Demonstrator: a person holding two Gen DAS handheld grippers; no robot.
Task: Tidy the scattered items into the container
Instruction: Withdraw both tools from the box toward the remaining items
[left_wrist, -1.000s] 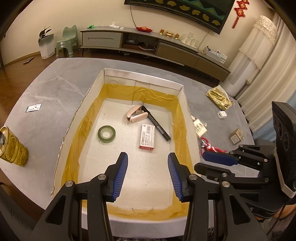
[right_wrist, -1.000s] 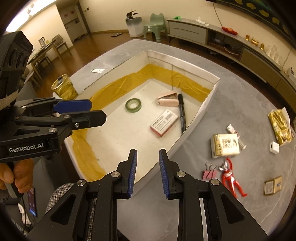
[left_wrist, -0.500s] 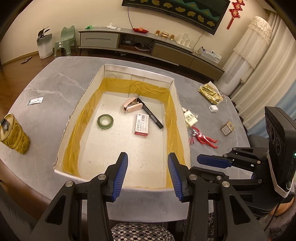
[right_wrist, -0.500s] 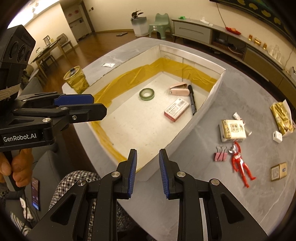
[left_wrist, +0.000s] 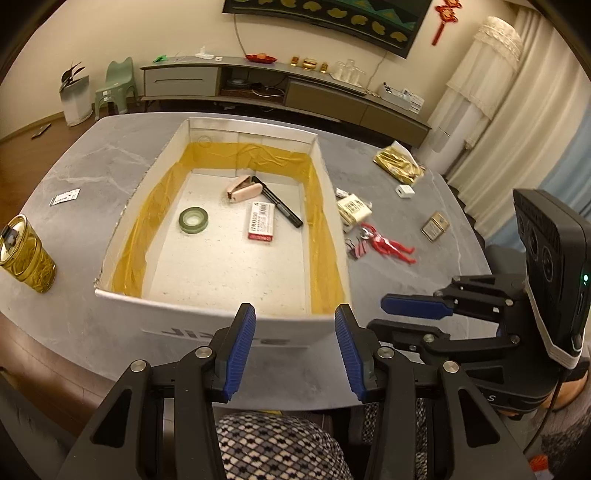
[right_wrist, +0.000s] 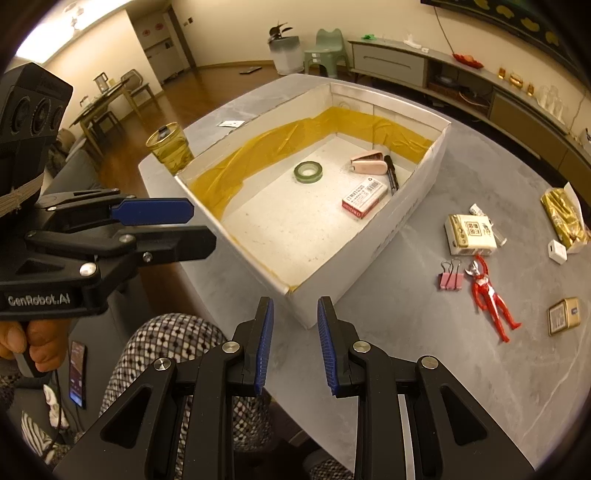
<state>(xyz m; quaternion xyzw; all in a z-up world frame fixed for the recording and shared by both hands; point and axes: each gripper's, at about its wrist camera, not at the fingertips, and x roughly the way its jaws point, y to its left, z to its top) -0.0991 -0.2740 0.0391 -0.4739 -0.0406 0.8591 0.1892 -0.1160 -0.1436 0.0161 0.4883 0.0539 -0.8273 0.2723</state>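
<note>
A white box (left_wrist: 221, 317) lined with yellow tape (right_wrist: 369, 258) holds a green tape roll (left_wrist: 193, 220), a pink stapler (left_wrist: 243, 189), a black marker (left_wrist: 279, 202) and a red-and-white carton (left_wrist: 261, 222). On the table to its right lie a cream packet (right_wrist: 470, 235), pink binder clips (right_wrist: 450, 278), a red figure (right_wrist: 487, 295), a gold tin (right_wrist: 564, 315), a white cube (right_wrist: 557, 251) and a gold wrapper (right_wrist: 563, 218). My left gripper (left_wrist: 293, 314) hangs open before the box's near wall. My right gripper (right_wrist: 295, 306) is open and empty at the box's near corner.
A yellow glass jar (left_wrist: 24, 254) and a small card (left_wrist: 65, 196) sit on the table left of the box. The grey table's near edge (left_wrist: 258, 391) is just ahead, with a person's patterned lap (left_wrist: 280, 446) below it. A phone (right_wrist: 77, 373) lies at the lower left.
Both grippers have drawn back from over the box toward the person. The box's near wall, the table edge and the lap have come into view. Neither has taken hold of anything.
</note>
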